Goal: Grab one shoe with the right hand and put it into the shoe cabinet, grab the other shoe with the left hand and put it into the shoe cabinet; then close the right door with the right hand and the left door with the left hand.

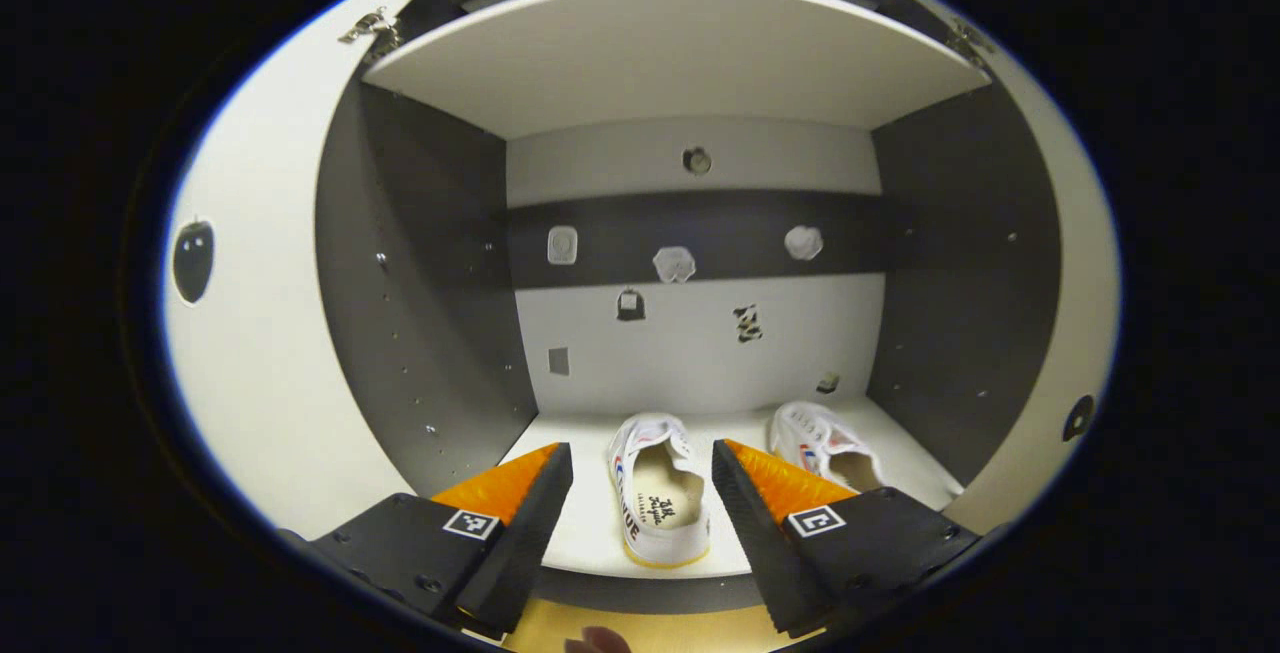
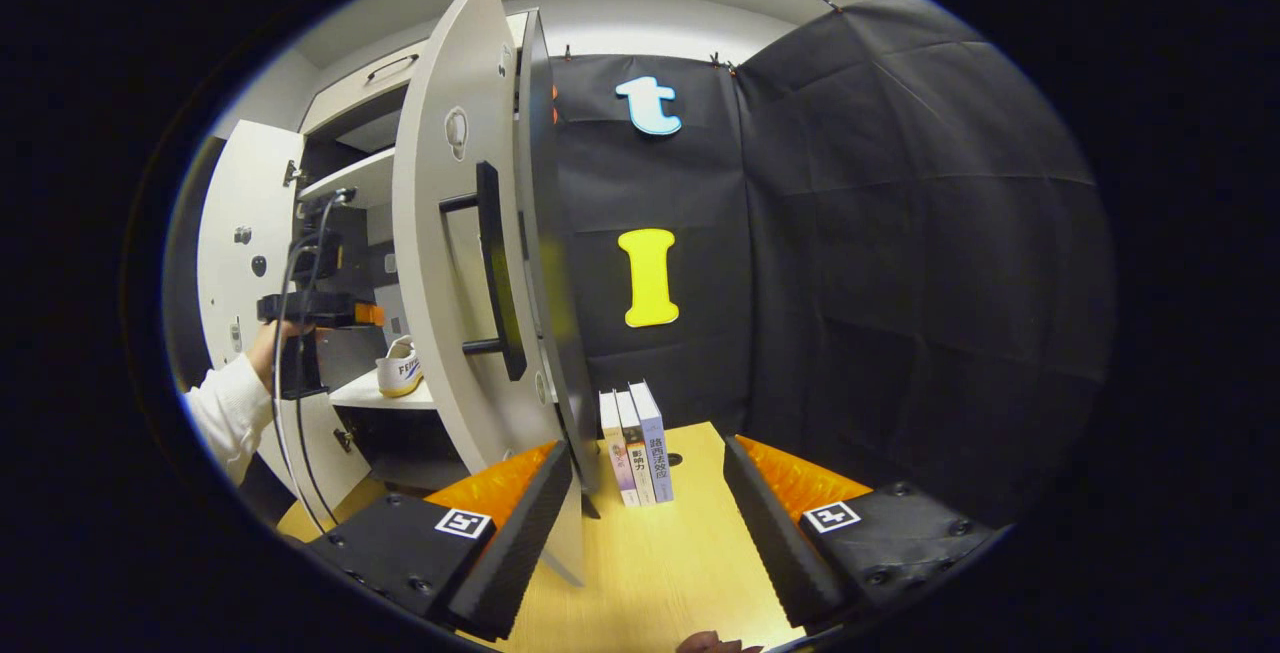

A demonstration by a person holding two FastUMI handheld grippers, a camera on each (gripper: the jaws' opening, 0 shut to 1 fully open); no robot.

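Both shoes [image 1: 660, 488] [image 1: 822, 443] sit on cabinet shelf [image 1: 590, 533]. Left gripper [image 1: 640, 503] spread, empty, near them. Right gripper [image 2: 645, 513] spread beside right door [image 2: 450, 263].

The left gripper [image 1: 640, 503] is level, its jaws wide apart and empty. The right gripper [image 2: 645, 513] is likewise spread, gripping nothing.

open gap on the shelf [image 1: 590, 543] left of the shoes [image 1: 658, 498], right door [image 2: 450, 263] ajar
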